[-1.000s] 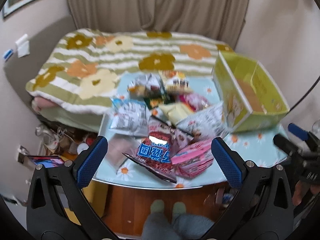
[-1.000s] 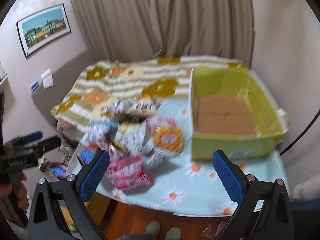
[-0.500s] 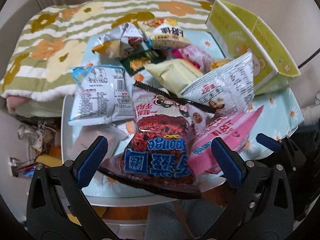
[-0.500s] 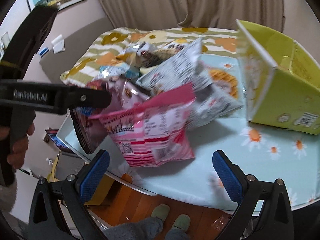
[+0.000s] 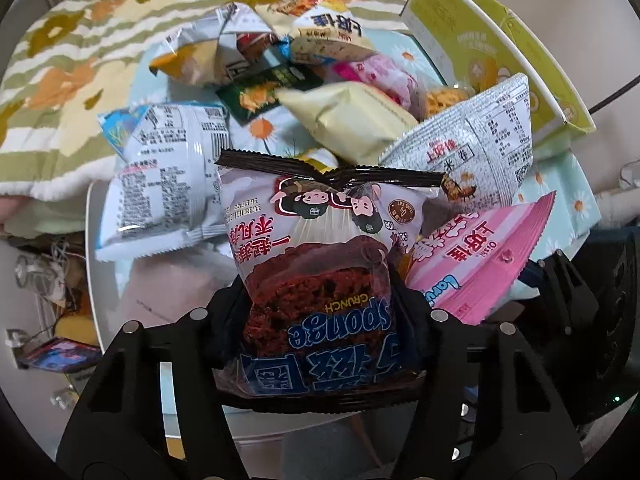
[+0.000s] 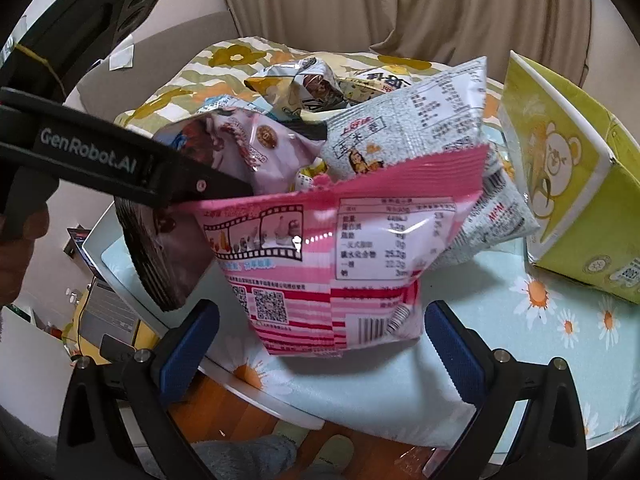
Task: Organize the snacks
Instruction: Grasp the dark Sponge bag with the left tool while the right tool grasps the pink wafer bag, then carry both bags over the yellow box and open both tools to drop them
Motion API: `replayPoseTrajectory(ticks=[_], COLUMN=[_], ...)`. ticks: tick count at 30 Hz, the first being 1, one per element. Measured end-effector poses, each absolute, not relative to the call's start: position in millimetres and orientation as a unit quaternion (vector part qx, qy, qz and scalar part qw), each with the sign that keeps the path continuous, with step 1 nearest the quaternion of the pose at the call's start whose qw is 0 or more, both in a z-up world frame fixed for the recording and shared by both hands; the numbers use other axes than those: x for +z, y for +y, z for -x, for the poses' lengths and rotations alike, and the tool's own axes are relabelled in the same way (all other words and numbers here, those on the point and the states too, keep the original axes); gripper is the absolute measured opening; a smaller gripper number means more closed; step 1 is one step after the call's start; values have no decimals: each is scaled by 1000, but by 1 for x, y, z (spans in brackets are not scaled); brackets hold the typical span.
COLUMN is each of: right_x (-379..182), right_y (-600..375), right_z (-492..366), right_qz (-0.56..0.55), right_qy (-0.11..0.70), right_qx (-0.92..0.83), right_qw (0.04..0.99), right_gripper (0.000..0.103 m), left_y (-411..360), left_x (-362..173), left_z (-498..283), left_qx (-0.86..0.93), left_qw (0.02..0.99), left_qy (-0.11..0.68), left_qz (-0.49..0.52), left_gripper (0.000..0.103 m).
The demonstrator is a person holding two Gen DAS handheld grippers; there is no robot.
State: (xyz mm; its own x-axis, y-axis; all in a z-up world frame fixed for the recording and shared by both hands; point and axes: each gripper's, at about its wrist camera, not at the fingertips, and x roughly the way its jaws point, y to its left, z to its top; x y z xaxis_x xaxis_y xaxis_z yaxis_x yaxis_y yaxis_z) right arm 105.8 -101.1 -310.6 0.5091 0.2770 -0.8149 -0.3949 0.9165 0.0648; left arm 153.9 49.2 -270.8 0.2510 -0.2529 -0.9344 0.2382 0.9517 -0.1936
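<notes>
A pile of snack bags lies on a round table with a daisy cloth (image 6: 500, 344). My left gripper (image 5: 320, 320) is shut on the near end of a brown and lilac sponge crunch bag (image 5: 320, 264); that bag also shows in the right wrist view (image 6: 240, 148), with the left gripper's arm across it. My right gripper (image 6: 316, 344) is open, its blue pads either side of the lower edge of a pink bag (image 6: 336, 264), not touching it. The pink bag also shows in the left wrist view (image 5: 484, 256). A yellow-green cardboard box (image 6: 568, 184) stands at the right, open side up.
A silver bag (image 5: 472, 156), a pale yellow bag (image 5: 348, 120), a white and blue bag (image 5: 164, 176) and several others crowd the table's middle. A bed with a flowered blanket (image 5: 72, 64) lies behind the table. Wooden floor and clutter sit below its near edge.
Both grippers have moved in closer to the pile. My left gripper has closed on the sponge crunch bag. My right gripper has come up to the pink bag and stays open.
</notes>
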Motion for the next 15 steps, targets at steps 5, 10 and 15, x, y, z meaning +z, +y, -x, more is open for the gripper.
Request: replayPoseTrajectory(ticks=[5, 10, 15], right_x=[-312, -316, -313], right_y=[-93, -89, -95], right_z=[-109, -113, -111], right_qz=[75, 90, 84], right_qy=[449, 455, 459], right_qx=[186, 173, 163], right_qw=[871, 869, 869], right_gripper=[100, 83, 67], left_y=[55, 59, 65], left_x=[-266, -254, -245], left_z=[-149, -141, -133], left_qx=[-160, -163, -160], left_qw=[796, 805, 811], left_qy=[584, 570, 563], left_qz=[5, 0, 5], left_gripper=[54, 54, 54])
